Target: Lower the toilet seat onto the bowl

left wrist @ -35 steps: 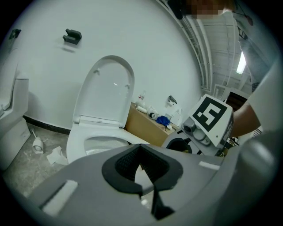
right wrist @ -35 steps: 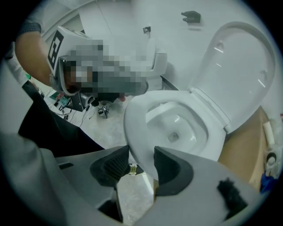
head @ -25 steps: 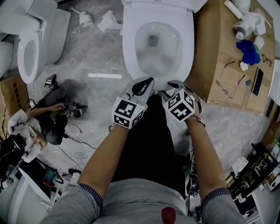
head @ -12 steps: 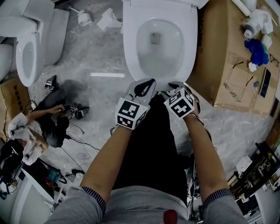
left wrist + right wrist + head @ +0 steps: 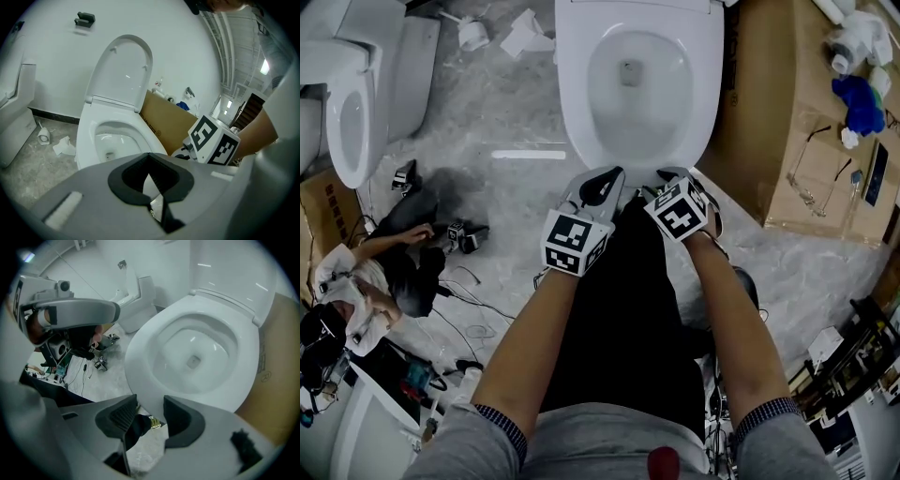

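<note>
1. The left tongs (image 5: 602,186), closed and empty, hang at the near rim of the bowl (image 5: 575,112); they should open first.
2. The toilet seat (image 5: 124,70) stands upright at the far end; they should hook its top edge and ease it down slowly.
3. The right tongs (image 5: 146,417), slightly apart and empty, could steady it.

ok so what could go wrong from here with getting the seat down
1. The seat stands upright at the back, while both tools sit near the front rim of the bowl. The reach across the open bowl is long, so a tool could clip the rim.
2. The left tool is shut, so it can only push. A pushed seat might fall and slam. The right tool is open and could probably hold it better.
</note>
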A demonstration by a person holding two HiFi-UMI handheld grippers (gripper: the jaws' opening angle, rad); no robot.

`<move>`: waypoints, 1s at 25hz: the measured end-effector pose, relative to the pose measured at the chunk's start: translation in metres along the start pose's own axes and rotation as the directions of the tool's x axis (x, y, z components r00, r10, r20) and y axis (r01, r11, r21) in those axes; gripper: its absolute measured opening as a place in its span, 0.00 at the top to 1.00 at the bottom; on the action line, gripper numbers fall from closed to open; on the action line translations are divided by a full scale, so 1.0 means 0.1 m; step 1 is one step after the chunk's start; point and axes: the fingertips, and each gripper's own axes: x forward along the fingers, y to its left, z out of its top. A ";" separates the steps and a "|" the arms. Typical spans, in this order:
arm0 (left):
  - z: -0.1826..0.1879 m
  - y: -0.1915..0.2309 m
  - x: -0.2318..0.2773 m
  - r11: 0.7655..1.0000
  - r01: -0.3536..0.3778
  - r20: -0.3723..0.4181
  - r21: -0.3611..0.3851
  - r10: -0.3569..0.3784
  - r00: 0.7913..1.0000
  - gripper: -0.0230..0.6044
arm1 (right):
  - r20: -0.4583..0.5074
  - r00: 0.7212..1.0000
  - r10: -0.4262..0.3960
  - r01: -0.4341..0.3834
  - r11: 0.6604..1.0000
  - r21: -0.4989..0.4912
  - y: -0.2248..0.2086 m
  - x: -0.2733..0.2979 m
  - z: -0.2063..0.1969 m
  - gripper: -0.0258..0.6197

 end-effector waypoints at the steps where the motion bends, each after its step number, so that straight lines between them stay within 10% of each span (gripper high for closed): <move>1: -0.01 0.00 0.01 1.000 -0.001 -0.002 0.000 0.001 1.000 0.95 | -0.006 1.000 -0.003 0.003 1.000 -0.003 0.00 0.02 -0.01 0.66; 15: 0.17 -0.05 -0.02 0.999 -0.005 0.010 0.049 0.005 1.000 0.95 | 0.023 1.000 -0.016 0.014 0.996 0.092 -0.08 0.04 -0.03 0.67; 25: 0.79 -0.27 -0.34 0.994 0.000 0.054 0.109 -0.006 0.999 0.95 | 0.163 0.979 -0.118 0.094 0.984 0.151 -0.09 -0.98 0.37 0.67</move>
